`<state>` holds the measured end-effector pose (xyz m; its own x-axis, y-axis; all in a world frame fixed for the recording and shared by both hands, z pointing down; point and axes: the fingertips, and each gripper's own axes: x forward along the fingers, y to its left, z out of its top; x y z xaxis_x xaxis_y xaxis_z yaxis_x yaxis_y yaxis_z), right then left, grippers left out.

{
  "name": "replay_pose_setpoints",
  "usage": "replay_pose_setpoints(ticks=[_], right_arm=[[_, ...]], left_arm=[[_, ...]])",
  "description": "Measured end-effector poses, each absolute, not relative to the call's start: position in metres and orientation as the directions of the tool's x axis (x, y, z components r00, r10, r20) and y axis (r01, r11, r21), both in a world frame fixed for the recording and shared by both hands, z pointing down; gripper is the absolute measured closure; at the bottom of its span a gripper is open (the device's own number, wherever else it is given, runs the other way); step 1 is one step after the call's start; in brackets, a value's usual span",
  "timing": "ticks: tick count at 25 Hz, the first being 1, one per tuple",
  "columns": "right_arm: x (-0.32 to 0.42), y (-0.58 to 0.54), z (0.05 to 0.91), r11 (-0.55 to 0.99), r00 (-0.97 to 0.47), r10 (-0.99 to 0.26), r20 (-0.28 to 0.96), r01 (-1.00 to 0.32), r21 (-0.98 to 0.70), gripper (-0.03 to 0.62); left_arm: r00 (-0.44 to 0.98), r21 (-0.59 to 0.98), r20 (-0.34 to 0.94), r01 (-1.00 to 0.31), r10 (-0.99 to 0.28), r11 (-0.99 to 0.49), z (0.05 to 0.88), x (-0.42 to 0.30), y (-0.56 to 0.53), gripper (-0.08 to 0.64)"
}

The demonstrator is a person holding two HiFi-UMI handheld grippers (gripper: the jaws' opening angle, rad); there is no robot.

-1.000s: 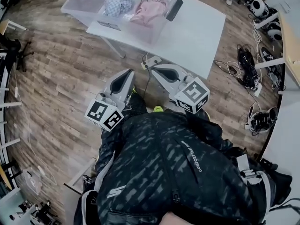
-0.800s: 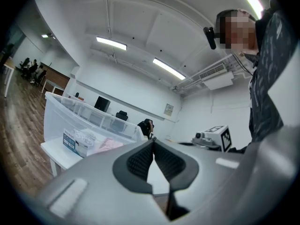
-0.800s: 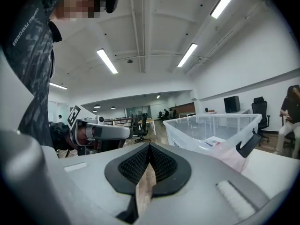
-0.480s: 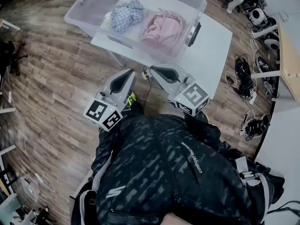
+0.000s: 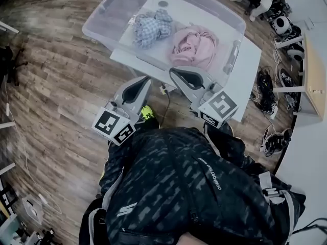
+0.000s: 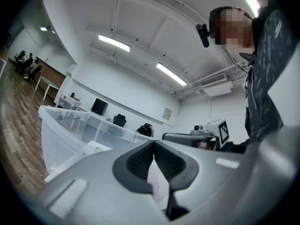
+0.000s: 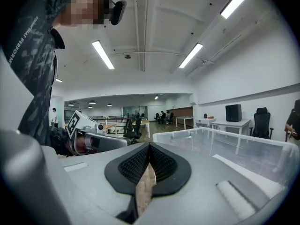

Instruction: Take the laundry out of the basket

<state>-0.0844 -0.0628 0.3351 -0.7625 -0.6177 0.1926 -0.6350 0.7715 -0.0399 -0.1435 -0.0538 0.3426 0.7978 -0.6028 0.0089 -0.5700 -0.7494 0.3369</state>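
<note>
While crumpled in a clear basket (image 5: 102,24), pink garment (image 5: 194,46), blue-checked cloth (image 5: 150,27)

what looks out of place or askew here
The clear basket seems to overhang the white table edge at the head view's left. The checked cloth and pink cloth lie bunched inside; nothing spilled.

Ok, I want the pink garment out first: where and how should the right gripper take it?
Probably a raised fold atop the pink garment, coming down through the clear basket's open top: it lies crumpled in a heap, and the walls block any sideways approach. The right gripper is shut, so open it first.
</note>
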Motion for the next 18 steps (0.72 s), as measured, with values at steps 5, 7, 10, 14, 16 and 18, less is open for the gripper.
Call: replay_pose_setpoints(ticks=[5, 7, 10, 14, 16, 18], right_arm=[[-0.112, -0.107, 0.334, 0.762, -0.745, -0.633, 0.207, -0.647, 0.001, 0.592], [-0.122, -0.124, 0.331, 0.759, -0.738, -0.641, 0.212, -0.650, 0.032, 0.592], [-0.132, -0.144, 0.331, 0.765, -0.739, -0.634, 0.228, -0.643, 0.041, 0.592], [-0.137, -0.167, 0.329, 0.771, -0.736, -0.628, 0.254, -0.633, 0.072, 0.592], [-0.134, -0.176, 0.332, 0.773, -0.733, -0.626, 0.266, -0.630, 0.081, 0.592], [-0.132, -0.188, 0.335, 0.773, -0.729, -0.625, 0.277, -0.628, 0.091, 0.592]], left_arm=[[0.799, 0.342, -0.001, -0.566, -0.602, -0.751, 0.343, -0.176, -0.082, 0.551], [0.793, 0.326, -0.004, -0.575, -0.609, -0.751, 0.341, -0.190, -0.097, 0.549], [0.781, 0.324, -0.018, -0.586, -0.624, -0.743, 0.335, -0.207, -0.117, 0.551], [0.774, 0.334, -0.030, -0.589, -0.633, -0.736, 0.330, -0.217, -0.137, 0.551], [0.770, 0.335, -0.027, -0.593, -0.637, -0.732, 0.332, -0.218, -0.141, 0.551], [0.763, 0.333, -0.025, -0.603, -0.646, -0.725, 0.333, -0.221, -0.148, 0.551]])
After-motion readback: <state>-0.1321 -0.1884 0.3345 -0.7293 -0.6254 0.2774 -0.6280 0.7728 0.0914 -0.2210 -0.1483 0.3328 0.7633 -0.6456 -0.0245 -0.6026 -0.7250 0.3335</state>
